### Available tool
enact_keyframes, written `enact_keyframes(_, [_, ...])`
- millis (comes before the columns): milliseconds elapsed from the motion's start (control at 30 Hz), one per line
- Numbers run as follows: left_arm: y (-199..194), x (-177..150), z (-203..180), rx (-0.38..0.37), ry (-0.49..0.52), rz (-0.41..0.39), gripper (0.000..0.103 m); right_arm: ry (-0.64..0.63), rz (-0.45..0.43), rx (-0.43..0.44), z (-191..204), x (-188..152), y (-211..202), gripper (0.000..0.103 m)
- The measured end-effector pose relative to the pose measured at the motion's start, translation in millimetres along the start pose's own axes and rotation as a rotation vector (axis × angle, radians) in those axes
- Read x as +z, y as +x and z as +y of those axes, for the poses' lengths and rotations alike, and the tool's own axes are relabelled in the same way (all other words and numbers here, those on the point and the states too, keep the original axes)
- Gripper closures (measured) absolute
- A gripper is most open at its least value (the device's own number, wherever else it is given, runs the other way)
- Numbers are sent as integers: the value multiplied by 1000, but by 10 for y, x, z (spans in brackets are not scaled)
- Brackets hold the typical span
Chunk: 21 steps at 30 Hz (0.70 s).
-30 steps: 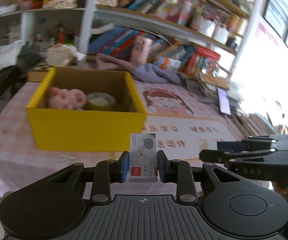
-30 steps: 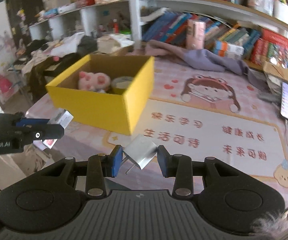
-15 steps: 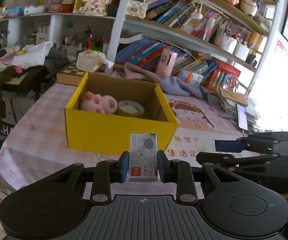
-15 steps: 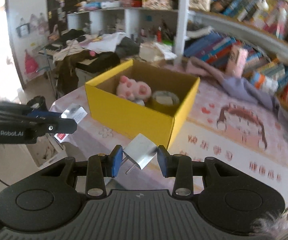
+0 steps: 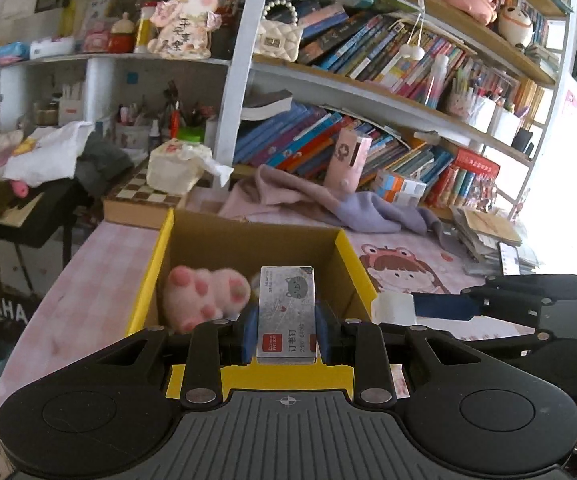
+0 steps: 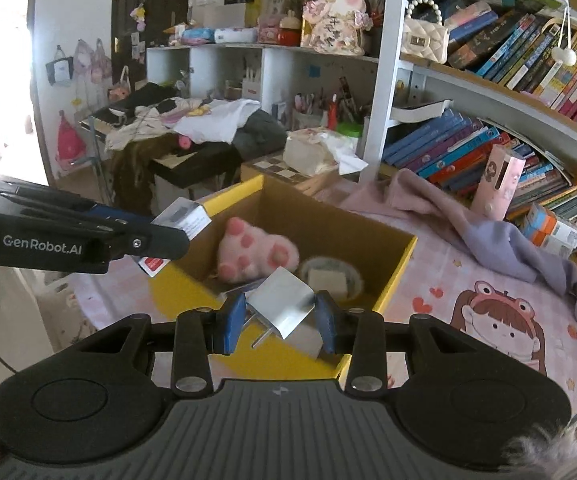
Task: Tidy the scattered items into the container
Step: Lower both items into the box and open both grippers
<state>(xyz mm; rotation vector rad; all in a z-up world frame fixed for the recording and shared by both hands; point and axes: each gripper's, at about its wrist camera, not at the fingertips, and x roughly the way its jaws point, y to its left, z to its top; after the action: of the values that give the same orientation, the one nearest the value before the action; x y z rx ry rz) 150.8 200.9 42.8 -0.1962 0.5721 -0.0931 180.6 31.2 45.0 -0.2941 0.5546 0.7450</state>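
My left gripper [image 5: 286, 334] is shut on a small grey box of staples [image 5: 286, 312], held upright over the near edge of the yellow cardboard box [image 5: 147, 280]. Inside the box lie a pink paw plush [image 5: 204, 292] and a roll of tape [image 6: 330, 278]. My right gripper [image 6: 280, 322] is shut on a white plug adapter [image 6: 284, 304], prongs pointing down-left, above the yellow box's [image 6: 402, 258] near wall. In the right wrist view the left gripper [image 6: 168, 236] reaches in from the left with the staples box [image 6: 184, 218] at the box's left corner.
A pink and lilac cloth [image 5: 328, 200] lies behind the box, next to a tissue box [image 5: 176, 168] on a chequered board [image 5: 144, 198]. Crowded bookshelves [image 5: 368, 60] run along the back. A phone [image 5: 508, 258] and papers sit at the right, on the pink cartoon mat [image 6: 500, 320].
Both grippers have moved forward towards the yellow box and now hang over its near edge. Each keeps hold of its item. The right gripper has rolled slightly.
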Motion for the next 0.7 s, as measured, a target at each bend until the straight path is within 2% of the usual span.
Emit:
enact_keyframes(200, [517,126,101,-13,30,77,75,0,51,-3,-252,166,519,67])
enact_keyframes(433, [1194,149,256,-31,45,283,75,-88,195,48,-341,197,1187,67])
enact_keyframes(567, [1425,148,297,-47,74,369,75,-148,270,94,-327,192,1428,67])
enact_keyframes(700, [1541,155,269,-67,113,410,75,-217,320,131,-287,189,1572,67])
